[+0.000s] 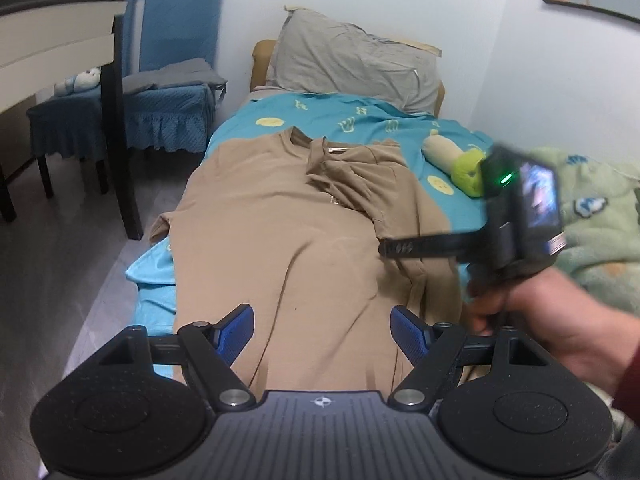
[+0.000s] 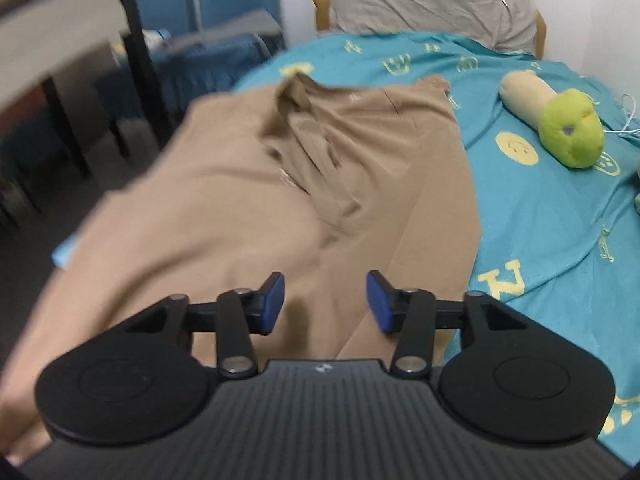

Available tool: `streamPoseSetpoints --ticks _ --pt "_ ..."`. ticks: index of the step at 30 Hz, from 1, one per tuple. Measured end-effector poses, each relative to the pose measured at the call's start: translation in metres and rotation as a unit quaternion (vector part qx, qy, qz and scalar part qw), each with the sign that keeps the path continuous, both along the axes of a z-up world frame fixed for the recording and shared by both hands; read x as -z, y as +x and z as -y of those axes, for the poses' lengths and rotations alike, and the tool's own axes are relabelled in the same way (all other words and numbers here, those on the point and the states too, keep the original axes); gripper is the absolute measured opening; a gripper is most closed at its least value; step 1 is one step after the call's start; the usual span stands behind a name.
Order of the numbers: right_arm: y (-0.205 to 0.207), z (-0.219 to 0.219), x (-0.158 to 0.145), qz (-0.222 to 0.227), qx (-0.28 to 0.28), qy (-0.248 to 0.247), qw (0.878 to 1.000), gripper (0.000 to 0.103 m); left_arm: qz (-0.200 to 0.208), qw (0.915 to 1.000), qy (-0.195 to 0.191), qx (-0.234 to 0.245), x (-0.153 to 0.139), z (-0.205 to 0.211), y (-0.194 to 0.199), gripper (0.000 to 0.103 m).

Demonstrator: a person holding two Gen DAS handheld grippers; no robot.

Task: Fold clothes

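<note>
Tan shirt [image 1: 280,232] spread on bed [image 1: 360,120]; left hand-held gripper [image 1: 322,334] and right hand-held gripper [image 2: 326,302] both agape, empty

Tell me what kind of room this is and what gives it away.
Most likely a bedroom in a home. A bed with a teal printed sheet fills the view, a grey pillow leans at its head, and a plush toy lies beside the tan shirt spread out for folding.
</note>
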State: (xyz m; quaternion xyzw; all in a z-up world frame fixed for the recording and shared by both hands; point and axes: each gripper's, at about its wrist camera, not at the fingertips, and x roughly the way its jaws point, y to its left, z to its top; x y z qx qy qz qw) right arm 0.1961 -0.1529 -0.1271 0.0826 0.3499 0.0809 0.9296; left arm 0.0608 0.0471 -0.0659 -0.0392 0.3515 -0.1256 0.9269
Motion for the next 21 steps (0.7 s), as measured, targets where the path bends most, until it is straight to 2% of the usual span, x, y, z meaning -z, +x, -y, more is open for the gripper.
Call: streamPoseSetpoints --ticks 1,2,4,5,7,10,13,16,21 --pt "0.004 -0.003 0.003 -0.001 0.001 -0.009 1.000 0.028 -0.001 1.0000 -0.004 -0.001 0.001 -0.001 0.002 0.077" --pt "0.008 -0.006 0.007 -0.002 0.002 -0.017 1.000 0.026 -0.002 1.0000 -0.006 -0.001 0.002 -0.002 0.003 0.077" --pt "0.016 -0.013 0.014 -0.004 0.005 -0.035 0.999 0.010 -0.003 1.0000 -0.009 -0.002 0.003 -0.002 0.006 0.077" --pt "0.020 -0.016 0.017 -0.005 0.006 -0.043 0.999 0.008 -0.004 0.9999 -0.012 -0.003 0.003 -0.003 0.007 0.077" --pt "0.028 -0.022 0.024 -0.006 0.009 -0.061 0.998 0.008 -0.007 0.9998 -0.020 -0.003 0.004 -0.003 0.008 0.077" --pt "0.031 -0.030 0.019 0.012 -0.004 -0.027 1.000 0.008 -0.013 0.9997 -0.023 -0.002 0.009 -0.003 0.009 0.077" --pt "0.032 -0.040 0.022 0.008 -0.030 -0.028 0.999 0.008 -0.029 0.9992 -0.027 0.002 0.014 -0.002 0.012 0.077" --pt "0.036 -0.040 0.038 -0.017 -0.041 -0.031 0.999 0.008 -0.058 0.9974 -0.043 0.006 0.023 -0.002 0.016 0.077" --pt "0.027 -0.029 0.030 -0.004 -0.033 0.003 0.999 0.013 -0.115 0.9889 -0.090 0.026 0.039 -0.002 0.024 0.076"
